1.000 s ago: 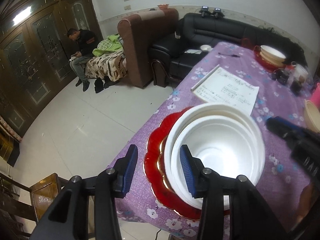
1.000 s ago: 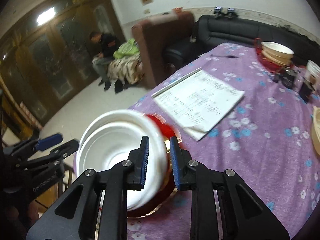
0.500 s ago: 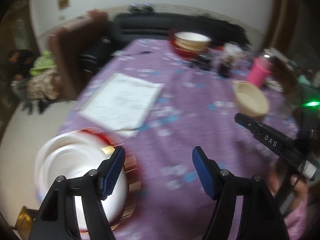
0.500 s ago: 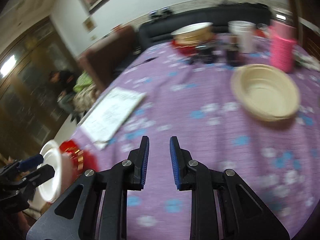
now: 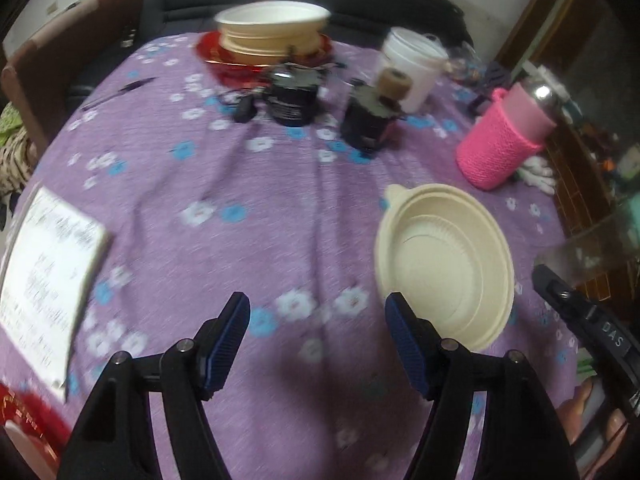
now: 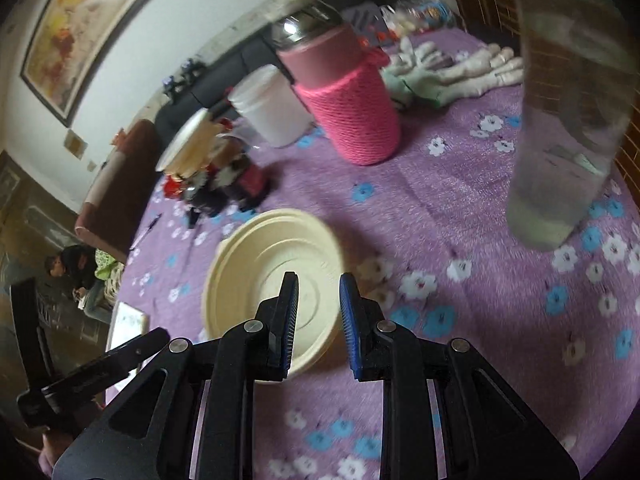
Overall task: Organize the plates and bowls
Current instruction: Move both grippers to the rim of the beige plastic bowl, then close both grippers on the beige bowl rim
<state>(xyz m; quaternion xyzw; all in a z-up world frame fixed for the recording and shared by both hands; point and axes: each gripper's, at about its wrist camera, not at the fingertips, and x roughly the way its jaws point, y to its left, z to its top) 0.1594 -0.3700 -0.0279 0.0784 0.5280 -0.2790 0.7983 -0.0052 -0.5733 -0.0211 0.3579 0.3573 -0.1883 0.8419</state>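
My left tongs (image 5: pixel 316 340) gape empty; my right tongs (image 6: pixel 318 320) hang slightly parted, empty, over the cream bowl (image 6: pixel 276 280) at centre frame.

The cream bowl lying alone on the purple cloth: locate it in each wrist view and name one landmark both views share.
Left wrist: the cream bowl lies right of centre, just beyond the right fingertip of the left gripper.
Right wrist: it lies at lower centre, partly behind the right gripper.
Shared landmark: the pink knitted bottle stands beyond the bowl in both.
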